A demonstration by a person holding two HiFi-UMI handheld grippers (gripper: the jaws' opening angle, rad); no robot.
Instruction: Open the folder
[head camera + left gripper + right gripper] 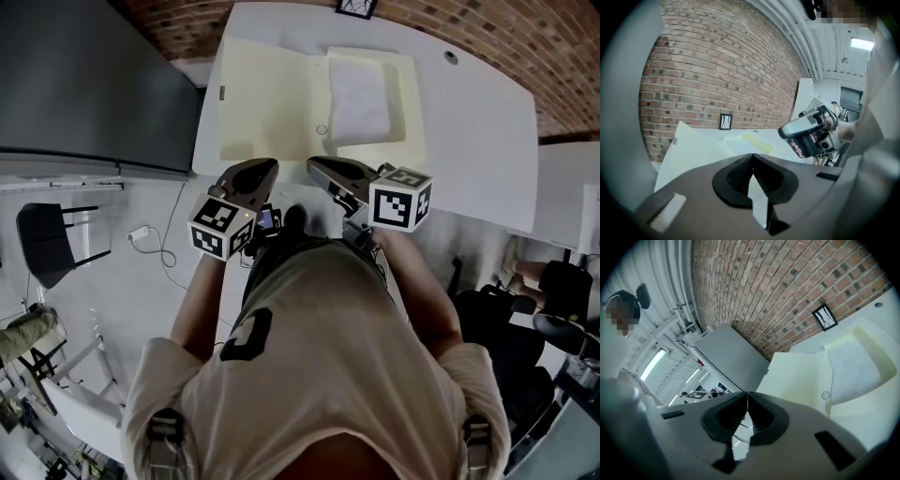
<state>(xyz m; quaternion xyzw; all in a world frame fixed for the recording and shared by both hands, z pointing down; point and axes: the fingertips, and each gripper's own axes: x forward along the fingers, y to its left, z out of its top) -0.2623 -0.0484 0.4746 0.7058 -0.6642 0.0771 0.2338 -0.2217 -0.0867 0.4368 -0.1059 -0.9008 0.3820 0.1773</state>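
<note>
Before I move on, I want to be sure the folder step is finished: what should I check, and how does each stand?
1. The folder lies open flat on the table: ok.
2. The left gripper has jaws together, nothing between: ok.
3. The right gripper has jaws together, nothing between: ok.
4. Both grippers are clear of the folder: ok.
5. The sheet sits tucked in the folder's pocket: ok.

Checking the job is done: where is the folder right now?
In the head view the folder lies spread open on the white table, toward its left end, just beyond the left claw and right claw.
</note>
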